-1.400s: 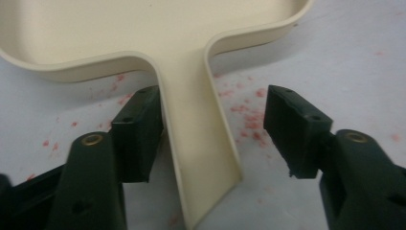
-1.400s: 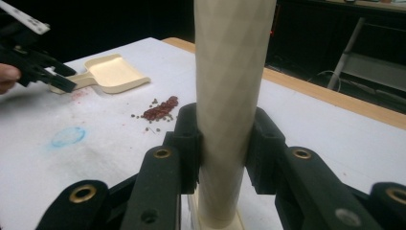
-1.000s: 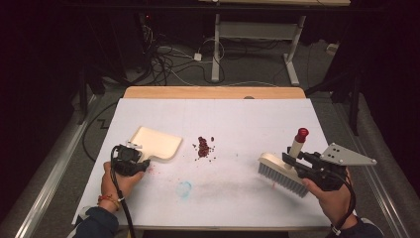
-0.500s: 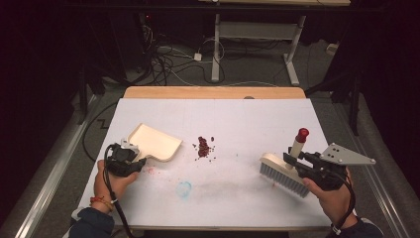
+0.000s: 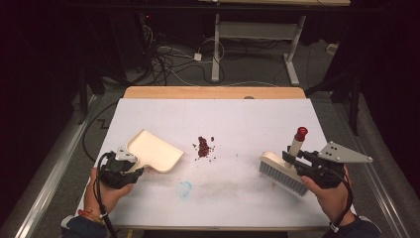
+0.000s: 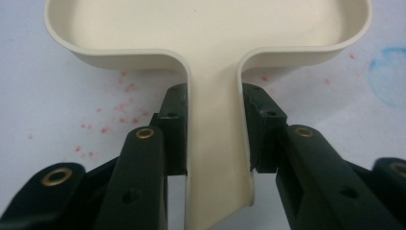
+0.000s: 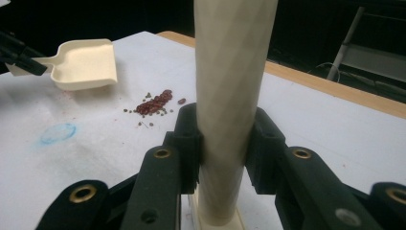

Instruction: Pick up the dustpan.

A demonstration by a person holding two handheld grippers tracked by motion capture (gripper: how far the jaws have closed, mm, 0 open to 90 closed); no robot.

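Cut-off and unclear parts
Dustpan (image 6: 210, 43) front edge is cropped at top; brush handle (image 7: 232, 86) tip is cropped; red bits (image 5: 203, 147) too small to be identified.

Each gripper is built in matte black. The left gripper (image 5: 130, 166) carries a small grey plate behind the jaws, and a black cable is looped from its body. The right gripper (image 5: 288, 156) is topped by a grey three-cornered plate drilled with small holes. Brass-ringed screw holes are set along the jaw arms behind the pads. Dark sleeves and a red-orange wristband are worn.
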